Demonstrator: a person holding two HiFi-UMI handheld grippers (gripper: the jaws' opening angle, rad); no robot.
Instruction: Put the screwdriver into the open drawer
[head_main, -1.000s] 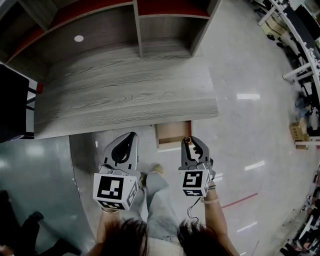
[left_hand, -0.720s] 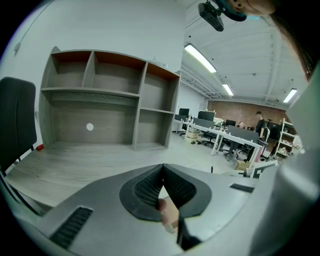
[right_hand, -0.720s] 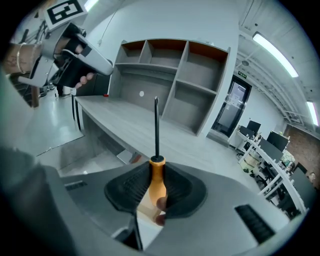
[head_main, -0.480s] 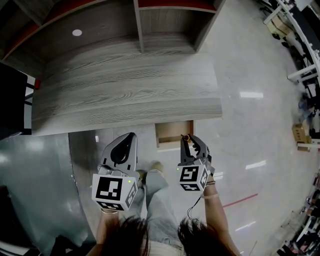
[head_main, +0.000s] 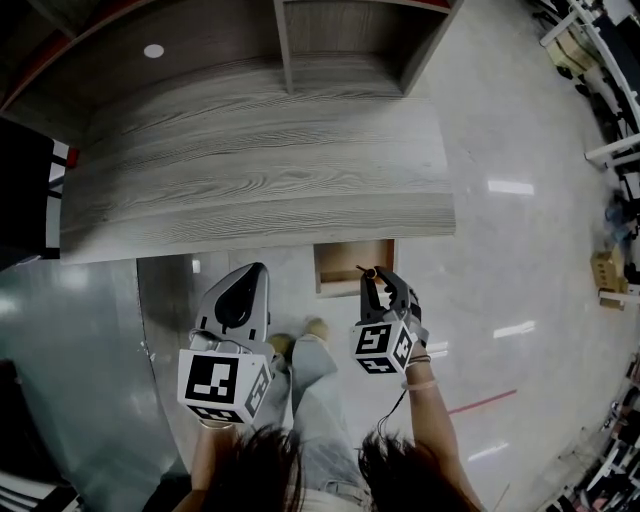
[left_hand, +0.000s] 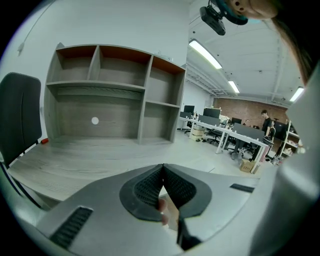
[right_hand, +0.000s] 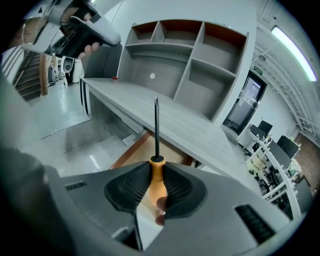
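Observation:
My right gripper (head_main: 374, 279) is shut on the orange handle of a screwdriver (right_hand: 156, 170), whose thin dark shaft points up and forward. In the head view it sits at the front right corner of the open drawer (head_main: 345, 281), which sticks out from under the grey wooden desk (head_main: 250, 170). From the right gripper view the drawer (right_hand: 131, 156) lies just below and beyond the jaws, its wooden bottom bare. My left gripper (head_main: 248, 275) hovers to the left of the drawer, jaws shut with nothing between them (left_hand: 162, 172).
A grey shelf unit (head_main: 340, 40) with red-backed compartments stands at the desk's far edge. A dark chair (head_main: 25, 190) is at the desk's left end. The person's legs (head_main: 310, 390) are below the drawer. Office desks (left_hand: 235, 135) stand further off to the right.
Both grippers have stayed close to the drawer; the right one with the screwdriver has shifted slightly up and toward the drawer's front corner as the head view drifted back.

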